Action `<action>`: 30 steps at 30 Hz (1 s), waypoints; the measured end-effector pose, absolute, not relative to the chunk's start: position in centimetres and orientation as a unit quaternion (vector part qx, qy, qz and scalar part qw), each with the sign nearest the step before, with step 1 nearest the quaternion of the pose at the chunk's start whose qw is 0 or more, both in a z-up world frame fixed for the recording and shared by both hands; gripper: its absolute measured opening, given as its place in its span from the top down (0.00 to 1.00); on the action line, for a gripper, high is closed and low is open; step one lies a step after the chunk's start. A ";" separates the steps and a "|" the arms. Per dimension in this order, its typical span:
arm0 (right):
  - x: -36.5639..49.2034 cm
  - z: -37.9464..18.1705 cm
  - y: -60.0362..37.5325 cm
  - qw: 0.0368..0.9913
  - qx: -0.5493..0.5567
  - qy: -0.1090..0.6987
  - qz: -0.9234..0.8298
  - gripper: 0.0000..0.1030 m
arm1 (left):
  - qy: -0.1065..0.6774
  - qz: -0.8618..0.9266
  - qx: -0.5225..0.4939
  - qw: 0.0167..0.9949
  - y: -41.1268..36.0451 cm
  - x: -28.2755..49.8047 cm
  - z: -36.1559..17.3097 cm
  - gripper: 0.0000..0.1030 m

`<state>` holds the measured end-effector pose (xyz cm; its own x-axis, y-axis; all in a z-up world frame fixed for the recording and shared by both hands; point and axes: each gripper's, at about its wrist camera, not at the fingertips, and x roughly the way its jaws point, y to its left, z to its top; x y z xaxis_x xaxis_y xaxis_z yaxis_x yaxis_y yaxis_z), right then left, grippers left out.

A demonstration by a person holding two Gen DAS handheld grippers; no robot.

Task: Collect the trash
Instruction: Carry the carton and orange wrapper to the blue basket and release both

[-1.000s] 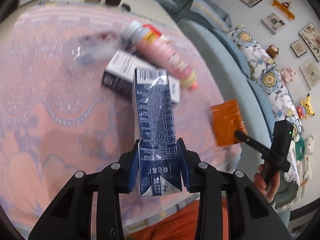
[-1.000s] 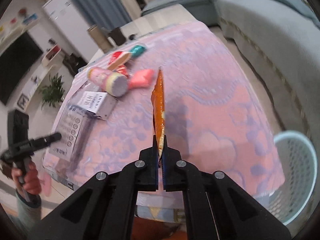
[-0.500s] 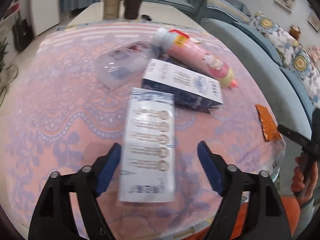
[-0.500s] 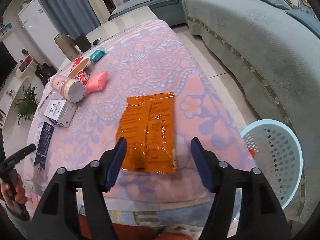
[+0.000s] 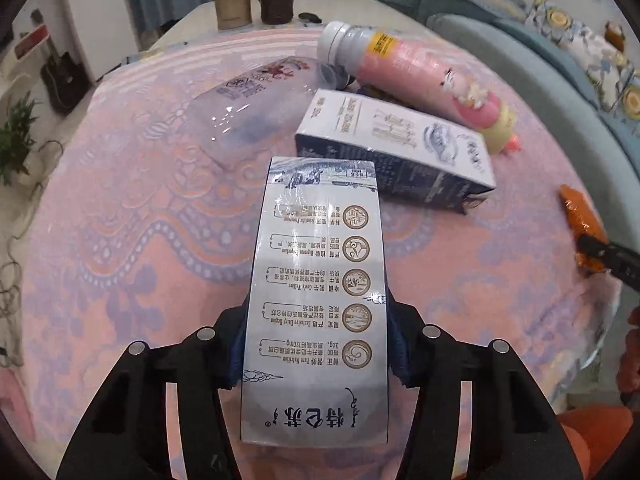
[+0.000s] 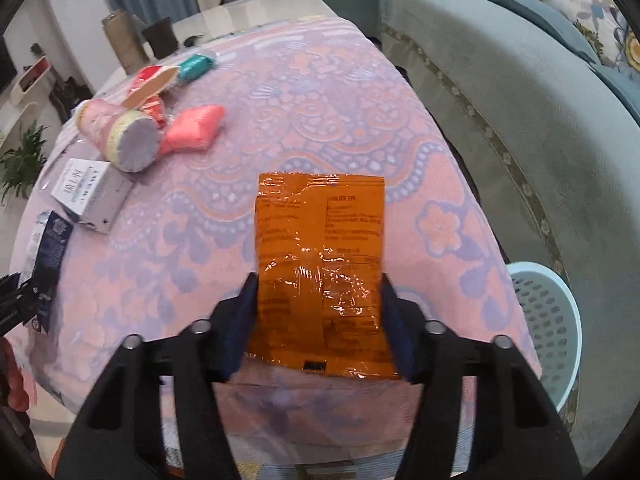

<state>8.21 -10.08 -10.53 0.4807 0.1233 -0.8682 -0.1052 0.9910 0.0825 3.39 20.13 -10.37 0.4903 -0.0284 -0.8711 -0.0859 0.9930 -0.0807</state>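
Observation:
My left gripper point(image 5: 316, 344) is closed against the sides of a flat white-and-blue milk carton point(image 5: 316, 288) that lies on the pink patterned tablecloth point(image 5: 132, 232). My right gripper point(image 6: 320, 320) is closed against the sides of a flat orange foil packet point(image 6: 320, 256) at the table's near edge. The packet also shows at the right of the left wrist view point(image 5: 580, 220), and the carton at the left of the right wrist view point(image 6: 48, 256).
A second milk carton point(image 5: 396, 156), a pink bottle point(image 5: 420, 76) and a clear crushed bottle point(image 5: 256, 100) lie beyond the carton. Pink point(image 6: 196, 128), red and teal wrappers lie further back. A light blue basket point(image 6: 548, 328) stands on the floor by a blue sofa point(image 6: 520, 92).
Both grippers put their items flat on the table and opened, turning level. Now both have closed in again on the sides of the carton and the packet.

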 end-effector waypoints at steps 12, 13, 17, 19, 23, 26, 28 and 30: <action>5.4 -4.9 -14.7 0.901 0.055 0.428 0.042 0.79 | 0.388 -0.135 -0.072 0.909 12.0 2.4 -0.9 0.50; 5.1 -4.4 -15.4 0.904 0.057 0.422 0.036 0.79 | 0.381 -0.147 -0.072 0.910 10.6 2.4 -0.4 0.50; 3.3 -2.4 -19.6 0.915 0.074 0.397 -0.005 0.79 | 0.356 -0.205 -0.062 0.910 5.1 2.9 1.6 0.50; 2.3 -1.7 -21.7 0.918 0.087 0.386 -0.024 0.79 | 0.347 -0.230 -0.056 0.908 2.1 3.2 1.9 0.50; 0.0 -1.4 -26.2 0.919 0.104 0.372 -0.075 0.79 | 0.336 -0.278 -0.037 0.899 -3.4 4.3 2.6 0.50; -1.4 -2.6 -29.5 0.912 0.126 0.377 -0.107 0.79 | 0.337 -0.313 -0.021 0.888 -7.4 5.0 2.6 0.50; -1.9 -3.7 -31.4 0.903 0.140 0.386 -0.125 0.79 | 0.343 -0.332 -0.008 0.879 -10.2 5.6 2.1 0.50; -2.5 -5.6 -33.5 0.890 0.167 0.401 -0.139 0.79 | 0.356 -0.354 0.003 0.865 -13.2 6.2 1.1 0.50</action>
